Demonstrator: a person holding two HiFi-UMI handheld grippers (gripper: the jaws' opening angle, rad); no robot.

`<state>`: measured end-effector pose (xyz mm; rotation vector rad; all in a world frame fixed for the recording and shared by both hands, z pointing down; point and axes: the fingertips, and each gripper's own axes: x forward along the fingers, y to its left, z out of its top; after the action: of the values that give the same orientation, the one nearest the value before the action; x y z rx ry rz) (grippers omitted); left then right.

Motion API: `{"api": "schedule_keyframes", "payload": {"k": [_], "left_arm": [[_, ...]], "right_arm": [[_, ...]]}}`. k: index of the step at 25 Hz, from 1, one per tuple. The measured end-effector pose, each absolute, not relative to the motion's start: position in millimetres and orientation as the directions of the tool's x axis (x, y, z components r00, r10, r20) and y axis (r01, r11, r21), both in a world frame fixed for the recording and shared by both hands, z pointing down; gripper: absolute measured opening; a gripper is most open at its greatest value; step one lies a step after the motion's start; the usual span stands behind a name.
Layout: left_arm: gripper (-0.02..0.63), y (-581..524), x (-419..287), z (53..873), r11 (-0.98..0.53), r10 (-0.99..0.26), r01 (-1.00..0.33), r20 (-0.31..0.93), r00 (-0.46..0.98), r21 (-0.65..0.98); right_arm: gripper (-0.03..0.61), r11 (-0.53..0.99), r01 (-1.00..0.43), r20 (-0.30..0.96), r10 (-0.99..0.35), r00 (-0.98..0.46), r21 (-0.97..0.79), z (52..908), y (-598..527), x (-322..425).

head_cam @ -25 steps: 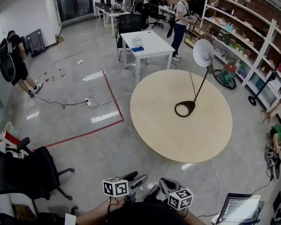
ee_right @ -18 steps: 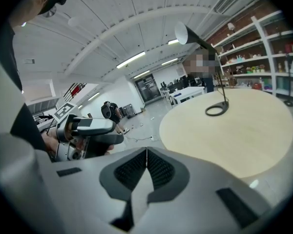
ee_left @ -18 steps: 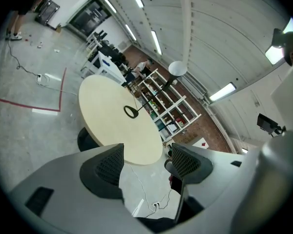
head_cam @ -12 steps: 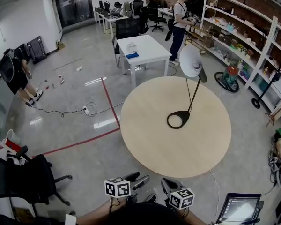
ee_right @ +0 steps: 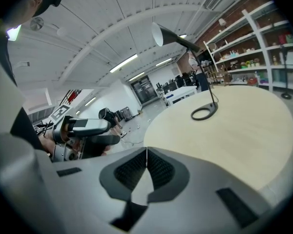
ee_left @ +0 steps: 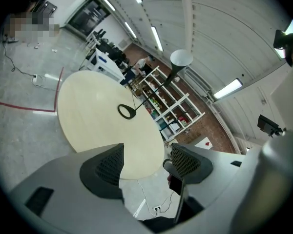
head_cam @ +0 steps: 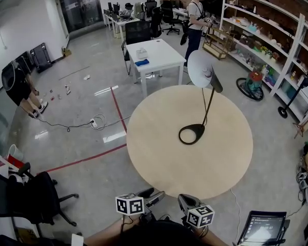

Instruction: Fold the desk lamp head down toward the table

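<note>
Left claw [ee_left: 144, 164] spread, right claw [ee_right: 146, 168] closed, both empty; desk lamp [head_cam: 200, 69] well ahead.

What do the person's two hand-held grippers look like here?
They match. The left hand-held gripper and the right hand-held gripper each have a smooth, light-grey moulded body. Their black, rounded jaw pads are textured in a fine grid. Each gripper carries a white cube printed with black square markers.

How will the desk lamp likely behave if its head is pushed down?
Probably top-heavy: the wide white head sits high on a thin slanted stem. The small ring base may slide or lift on the smooth table, so steadying it seems wise.
</note>
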<state>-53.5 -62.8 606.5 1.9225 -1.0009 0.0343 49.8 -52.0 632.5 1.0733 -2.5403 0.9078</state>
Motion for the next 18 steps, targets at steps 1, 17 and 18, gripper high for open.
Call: {"api": "schedule_keyframes", "payload": {"k": [1,17,18], "left_arm": [[0.318,-65,-50,606,-0.234,-0.621,-0.652,0.405,0.671,0.721],[0.318,-146,-22,598,-0.337,-0.502,-0.588,0.388,0.773,0.736],[0.318,-153,-23,596,-0.342,-0.498,-0.585,0.387,0.776,0.736]], "right_arm": [[0.003,0.535,-0.713,0.433,-0.567,-0.701,-0.453,632,-53,51],[0.005,0.388,-0.813,0.446,-0.692,-0.568,-0.433,623,-117,84],[0.005,0.384,-0.816,0.447,-0.695,-0.563,-0.431,622,-123,83]]}}
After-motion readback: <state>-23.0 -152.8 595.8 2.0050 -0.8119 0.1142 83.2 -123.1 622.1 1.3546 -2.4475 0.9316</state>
